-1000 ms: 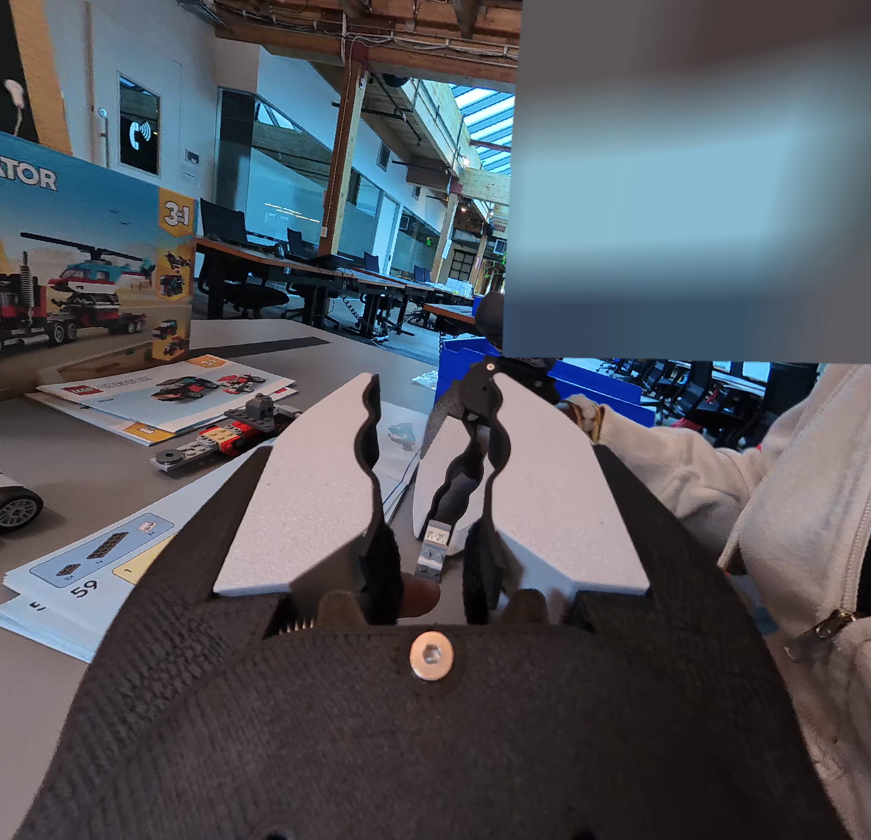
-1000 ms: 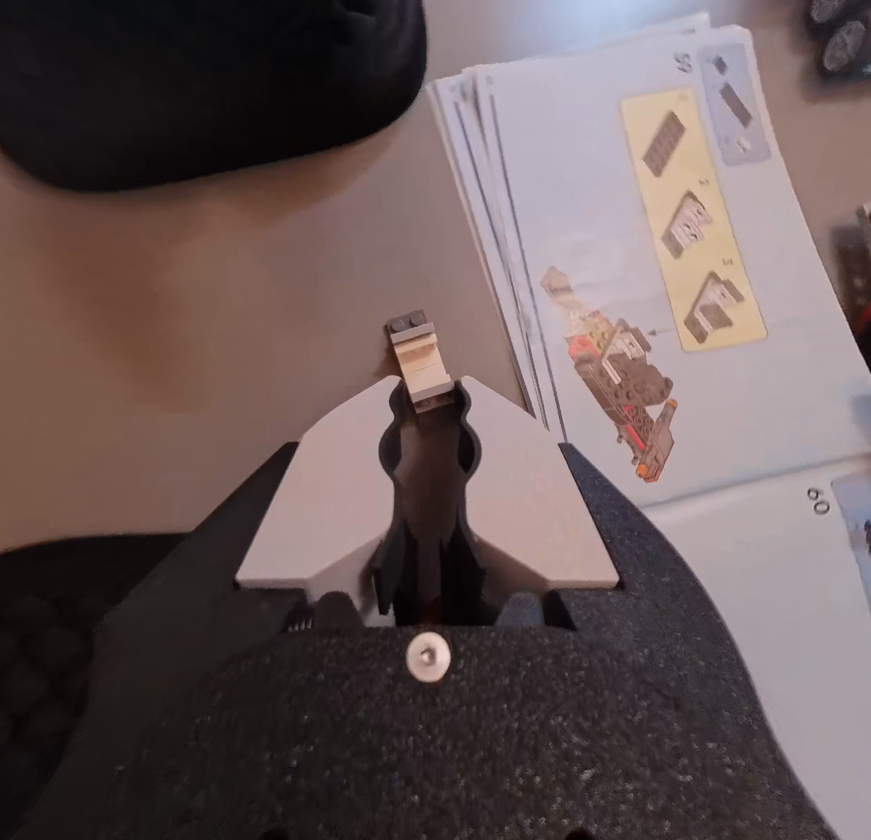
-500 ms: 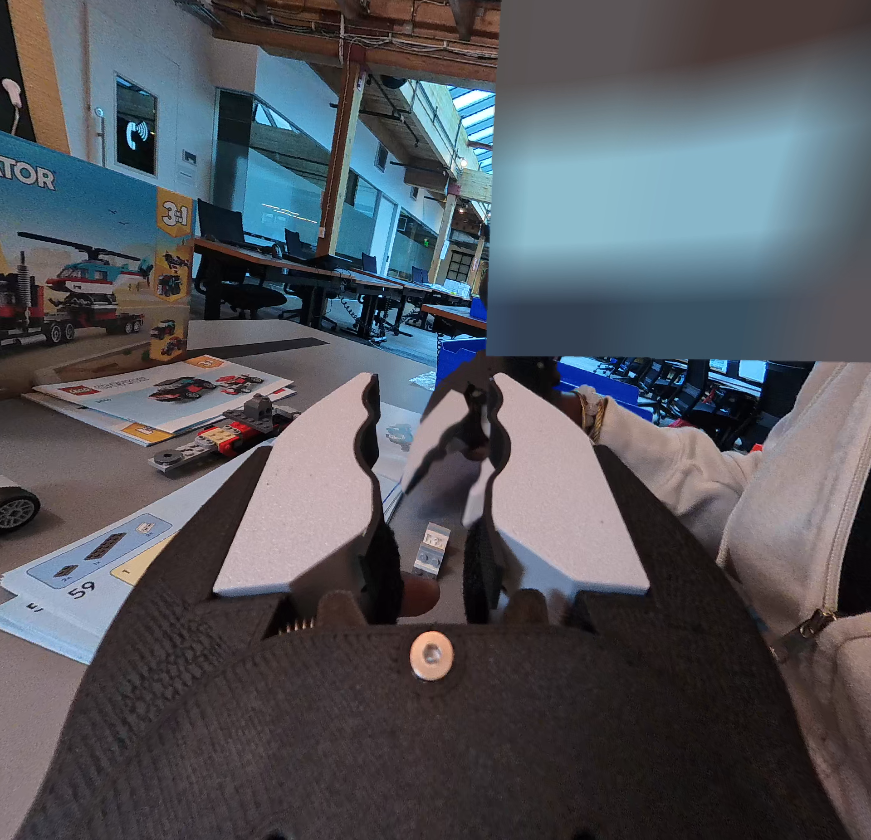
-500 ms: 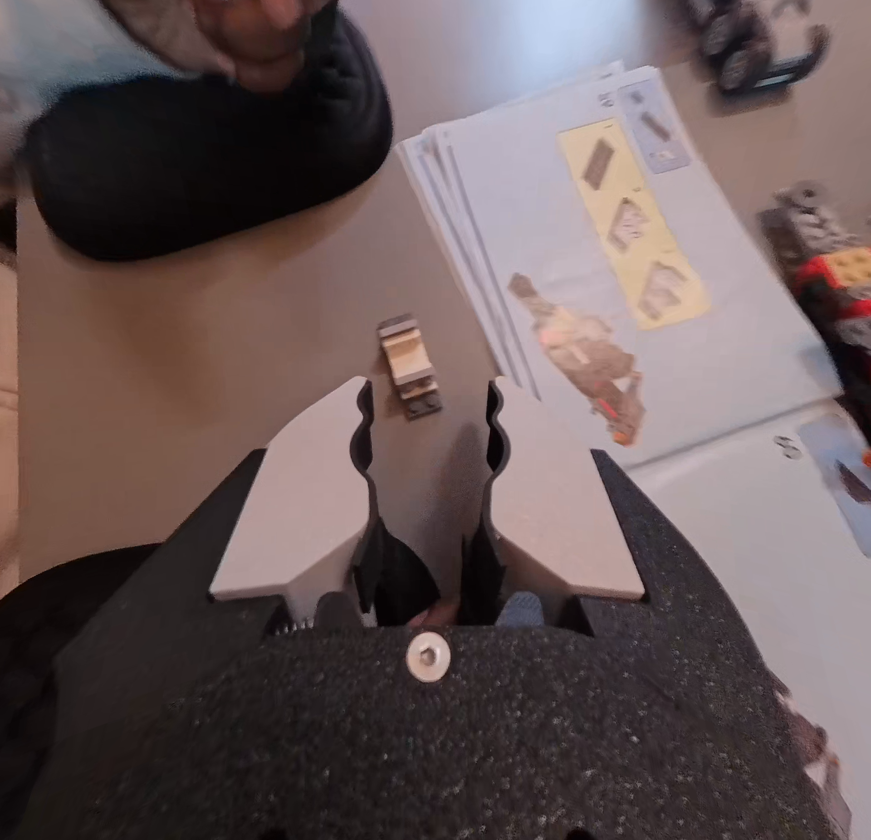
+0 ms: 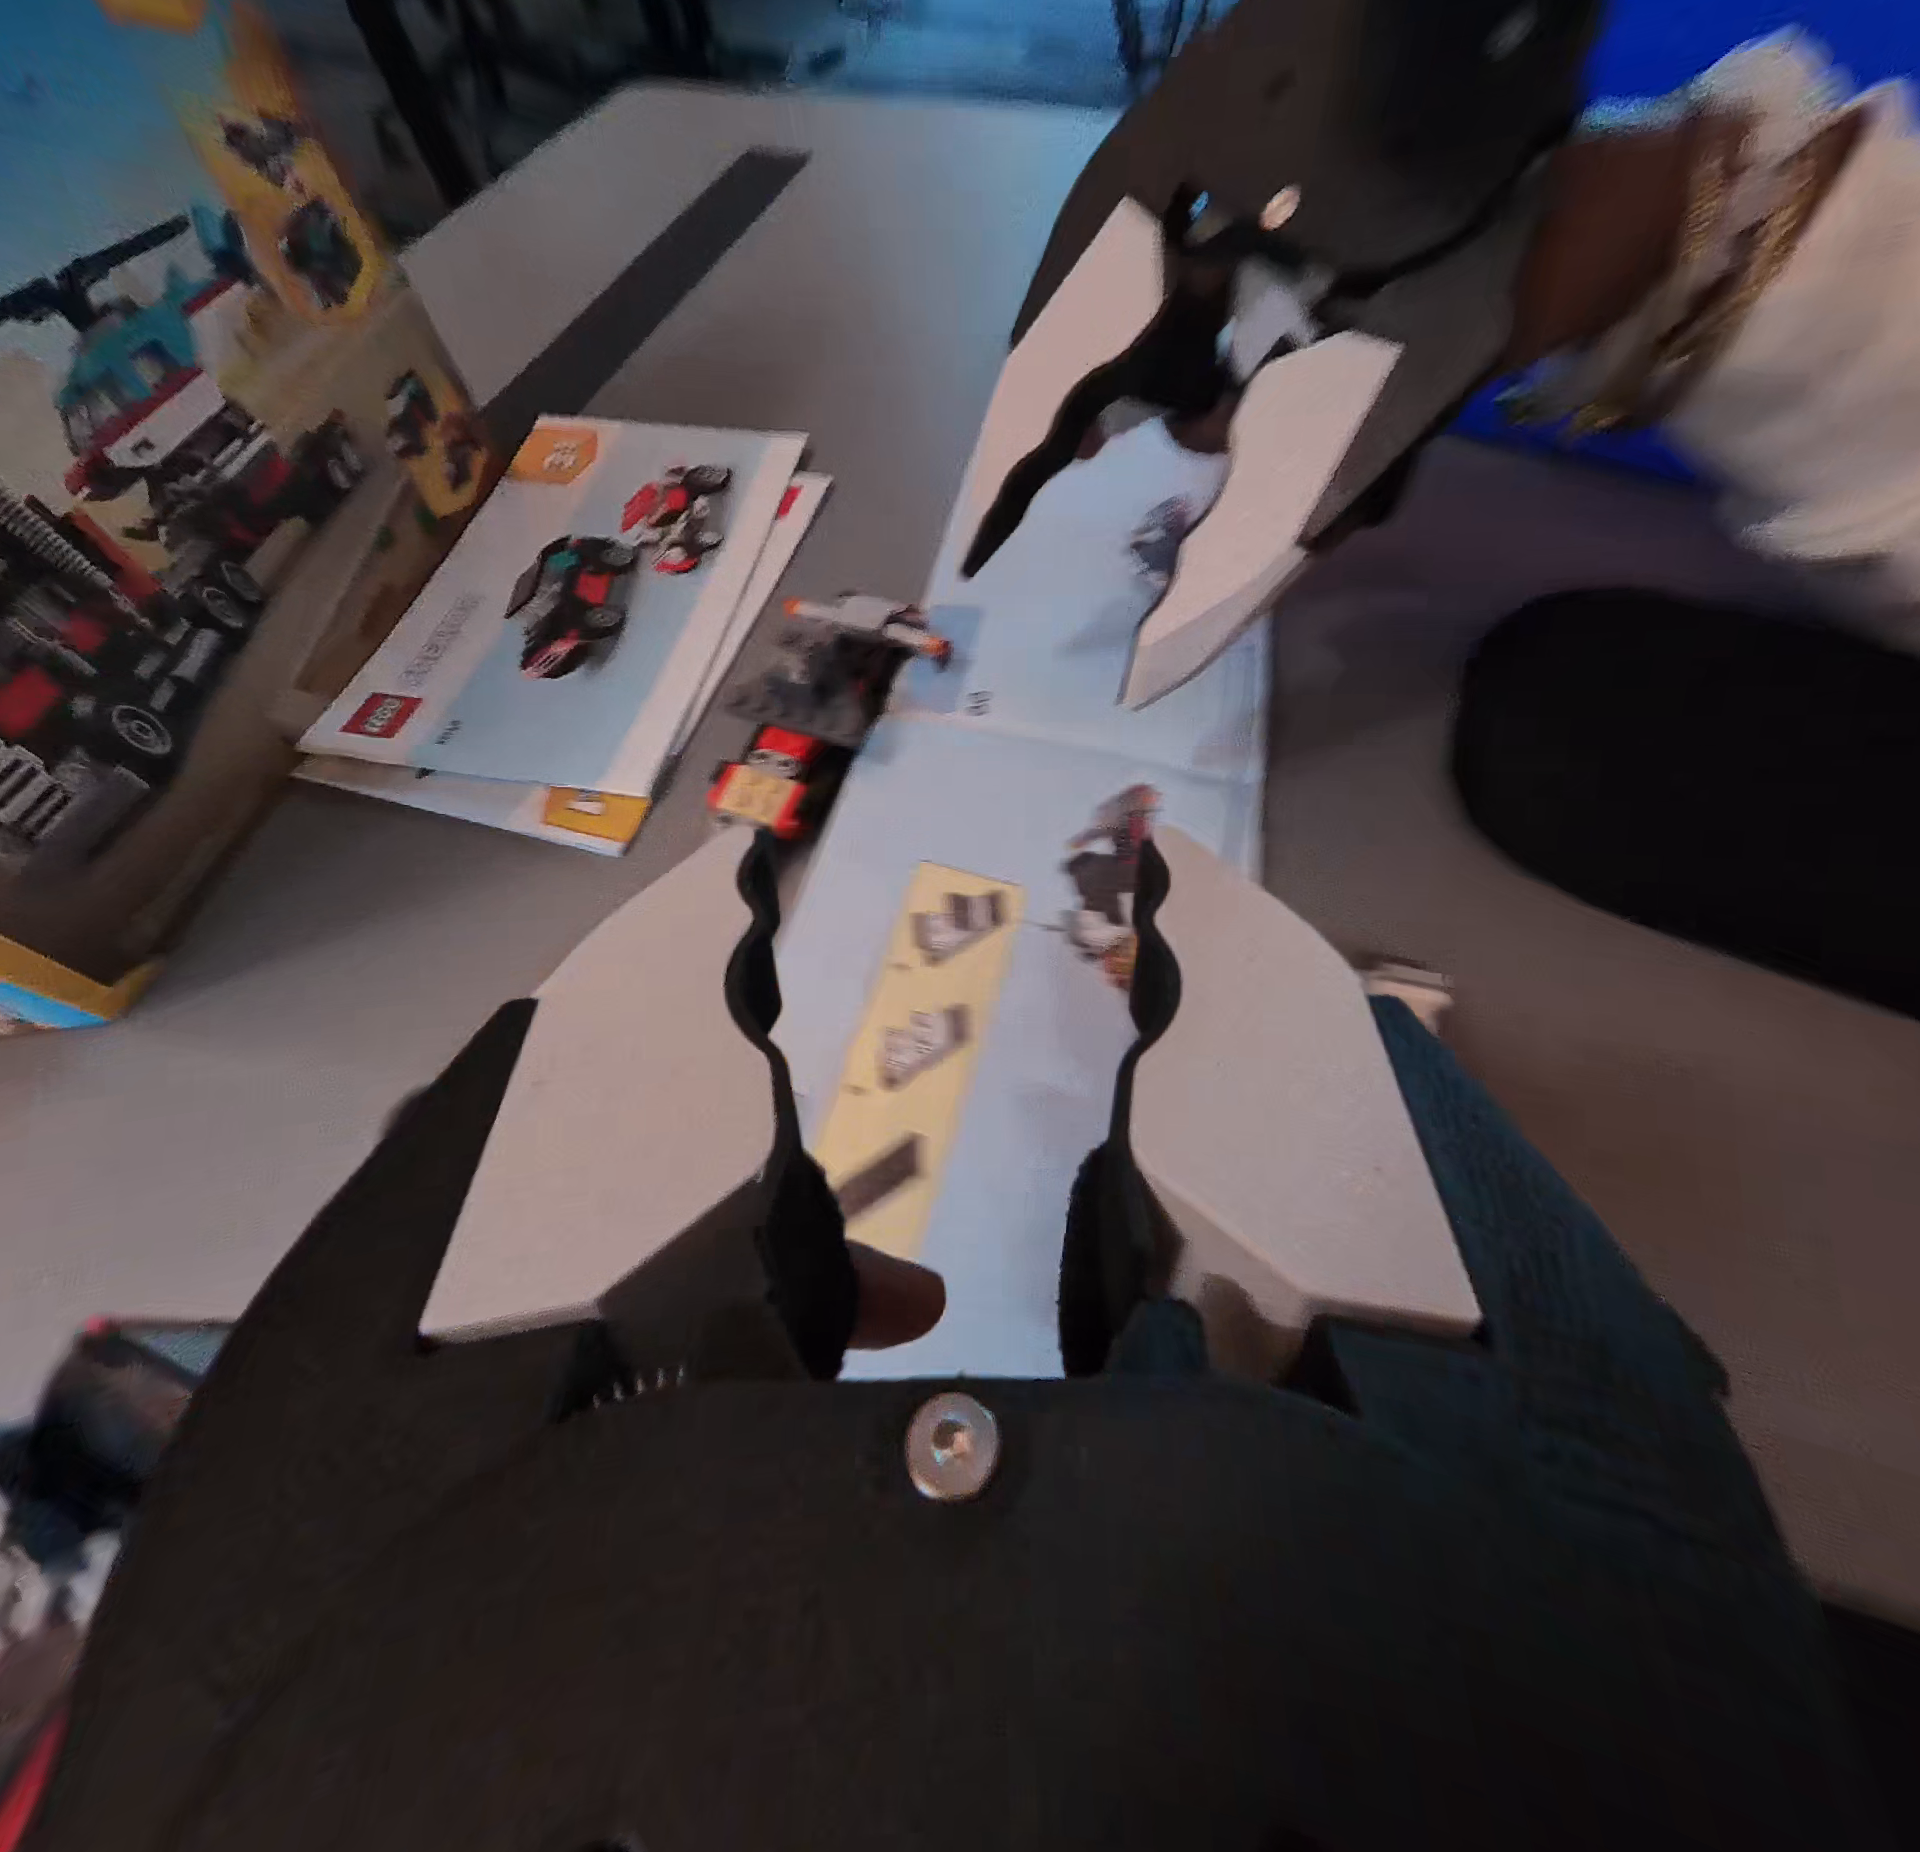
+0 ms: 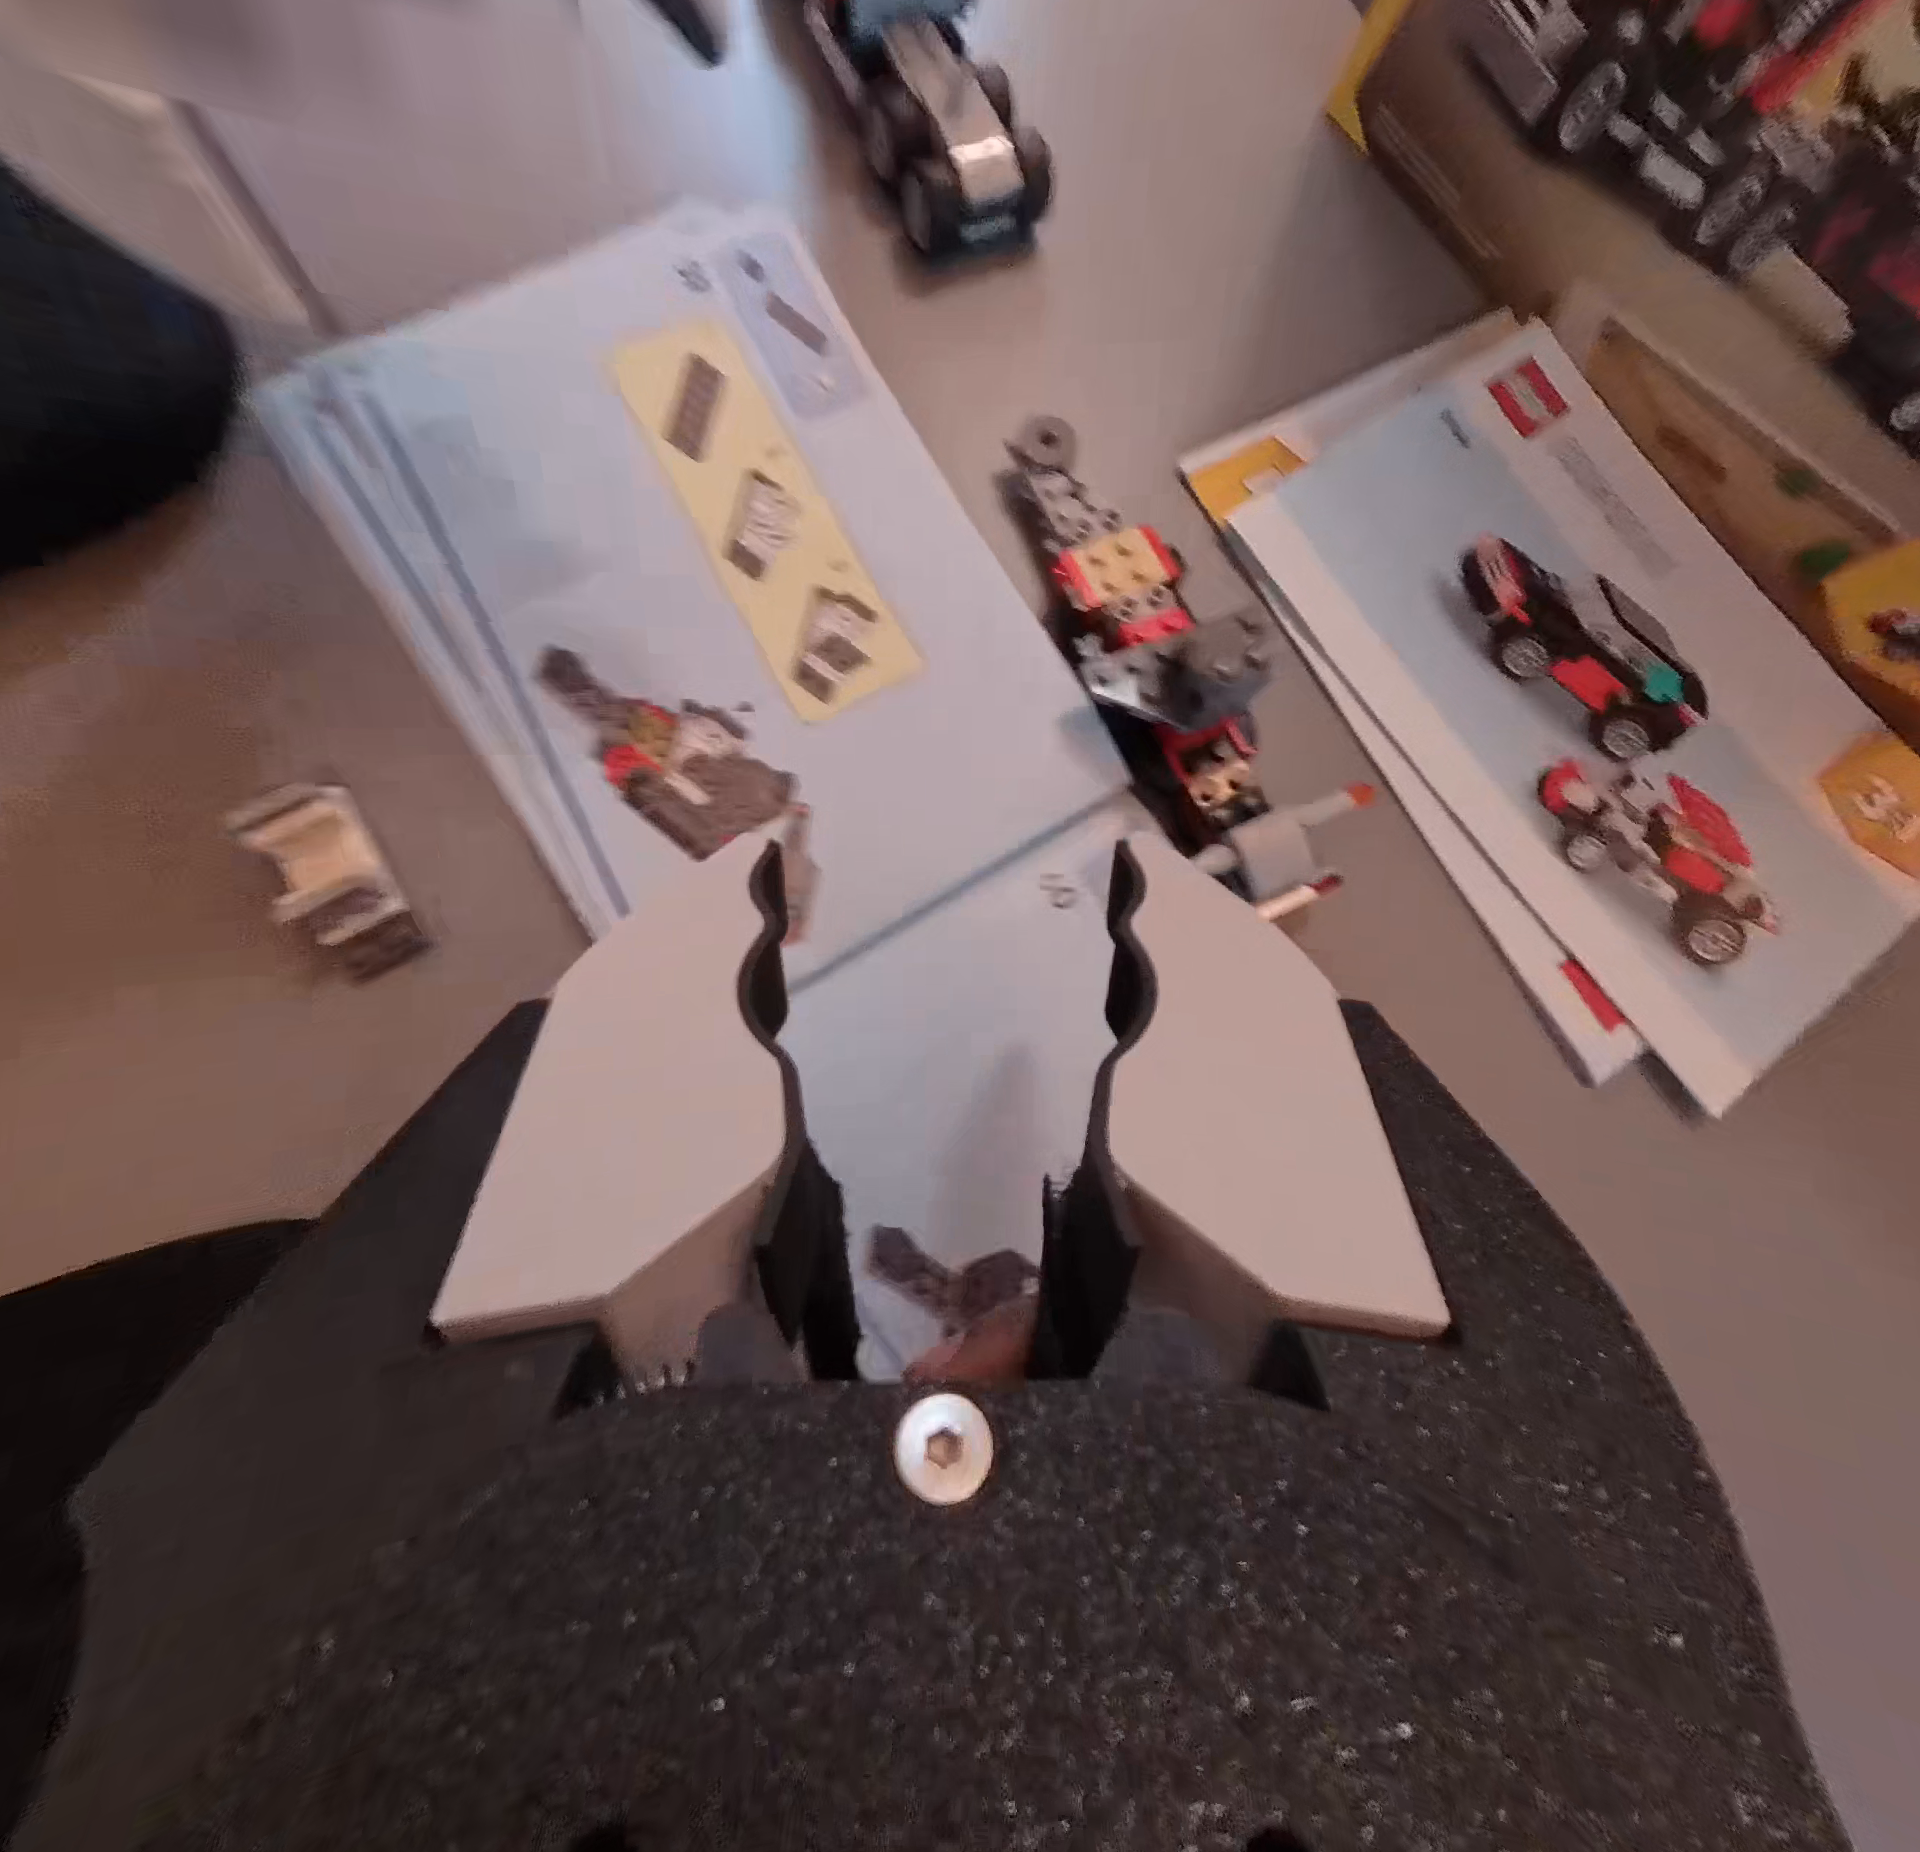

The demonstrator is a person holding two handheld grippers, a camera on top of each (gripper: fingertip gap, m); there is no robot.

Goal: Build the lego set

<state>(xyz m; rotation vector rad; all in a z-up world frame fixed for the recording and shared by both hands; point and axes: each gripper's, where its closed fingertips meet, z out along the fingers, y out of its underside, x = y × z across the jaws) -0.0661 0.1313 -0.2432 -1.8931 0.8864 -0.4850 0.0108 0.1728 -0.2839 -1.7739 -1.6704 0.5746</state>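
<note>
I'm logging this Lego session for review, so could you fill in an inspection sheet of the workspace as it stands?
Surface: grey table, bare in places.
Job's things: open instruction booklet; small grey-and-white sub-assembly lying on the table left of it; red-and-grey chassis build at the booklet's right edge; truck model farther off.
Clutter: closed manuals; set box.
Grippers: left gripper open, empty; right gripper open, empty.
Cables: nothing seen.
Surroundings: blurred; blue bin, person's pale sleeve.

so I count two grippers [image 5: 945, 857] [image 6: 940, 867], one open manual [image 6: 644, 597], two closed booklets [image 6: 1558, 722], one box [image 5: 156, 452], three Lego builds [image 6: 1153, 639] ahead.
</note>
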